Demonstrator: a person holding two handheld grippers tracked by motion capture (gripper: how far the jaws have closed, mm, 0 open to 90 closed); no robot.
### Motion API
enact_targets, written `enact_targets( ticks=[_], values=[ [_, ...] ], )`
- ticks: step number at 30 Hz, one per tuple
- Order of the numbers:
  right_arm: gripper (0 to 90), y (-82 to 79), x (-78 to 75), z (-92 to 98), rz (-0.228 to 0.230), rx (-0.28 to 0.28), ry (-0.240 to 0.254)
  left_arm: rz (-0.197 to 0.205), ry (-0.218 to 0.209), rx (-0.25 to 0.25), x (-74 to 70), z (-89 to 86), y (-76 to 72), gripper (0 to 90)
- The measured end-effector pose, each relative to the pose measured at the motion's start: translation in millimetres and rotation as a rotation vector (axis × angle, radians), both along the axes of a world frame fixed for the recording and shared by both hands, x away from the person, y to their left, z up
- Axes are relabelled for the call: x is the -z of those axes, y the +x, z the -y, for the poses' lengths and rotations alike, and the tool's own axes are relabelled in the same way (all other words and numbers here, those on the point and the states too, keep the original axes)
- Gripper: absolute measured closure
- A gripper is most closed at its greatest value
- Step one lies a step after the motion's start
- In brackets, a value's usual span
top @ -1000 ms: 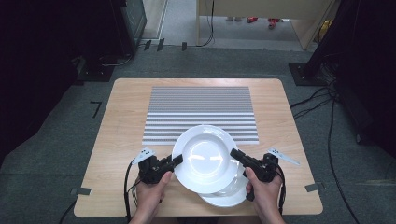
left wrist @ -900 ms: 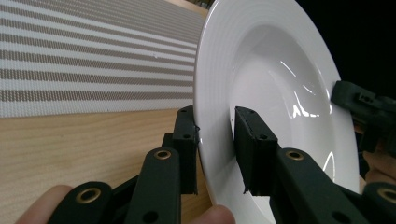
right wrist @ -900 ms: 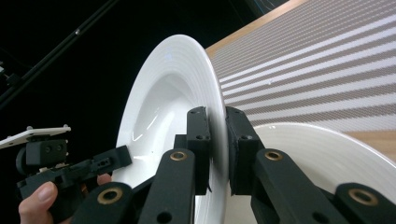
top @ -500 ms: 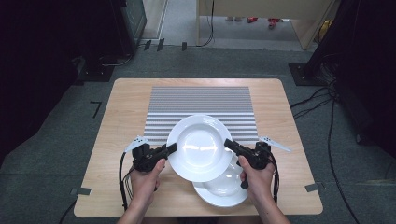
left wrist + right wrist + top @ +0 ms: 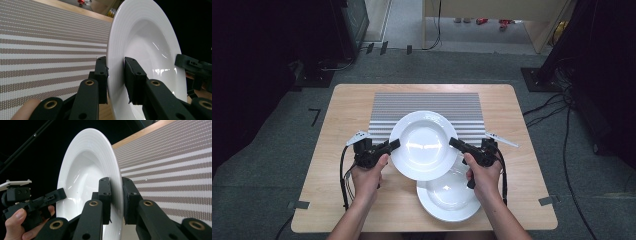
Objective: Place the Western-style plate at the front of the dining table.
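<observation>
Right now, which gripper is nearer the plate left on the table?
Right. The right gripper grips the raised plate just above the lower plate; the left gripper clamps the opposite rim, farther left.

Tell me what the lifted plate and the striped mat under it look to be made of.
Lifted plate: likely glazed white ceramic or porcelain; glossy highlights, ribbed rim. Striped mat: seemingly woven vinyl or fabric; its grey and white bands show a matte weave in the left gripper view.

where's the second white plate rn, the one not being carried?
High view: the second white ceramic plate lies on the wooden table near its front edge, right of centre, partly under the lifted white deep plate.
</observation>
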State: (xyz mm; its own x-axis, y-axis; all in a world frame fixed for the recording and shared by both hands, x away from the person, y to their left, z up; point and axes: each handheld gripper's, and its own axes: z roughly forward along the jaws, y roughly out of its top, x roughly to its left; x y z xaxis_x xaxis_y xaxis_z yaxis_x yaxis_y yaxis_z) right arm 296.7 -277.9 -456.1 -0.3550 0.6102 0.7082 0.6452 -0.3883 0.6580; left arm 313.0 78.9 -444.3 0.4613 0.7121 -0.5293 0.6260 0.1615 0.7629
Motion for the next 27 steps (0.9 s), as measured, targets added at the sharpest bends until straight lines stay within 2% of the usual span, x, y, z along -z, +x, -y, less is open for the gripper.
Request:
enact_targets(
  ticks=[4,11,19,27],
  values=[
    [80.7,11.4,-1.2,-0.4,-0.011,0.002,-0.002,-0.007,0.012,0.001,-1.6,0.0,10.0,74.3],
    [82.0,29.9,-3.5,1.7,-0.015,-0.012,0.005,-0.035,0.007,0.002,1.2,0.3,29.2,73.9],
    [81.8,54.3,2.6,3.1,-0.053,-0.017,0.015,-0.064,0.02,-0.011,2.7,2.5,52.7,73.9],
    [81.3,71.5,8.4,2.6,-0.081,-0.013,0.022,-0.079,0.032,-0.024,2.0,3.8,68.2,74.0]
  ],
)
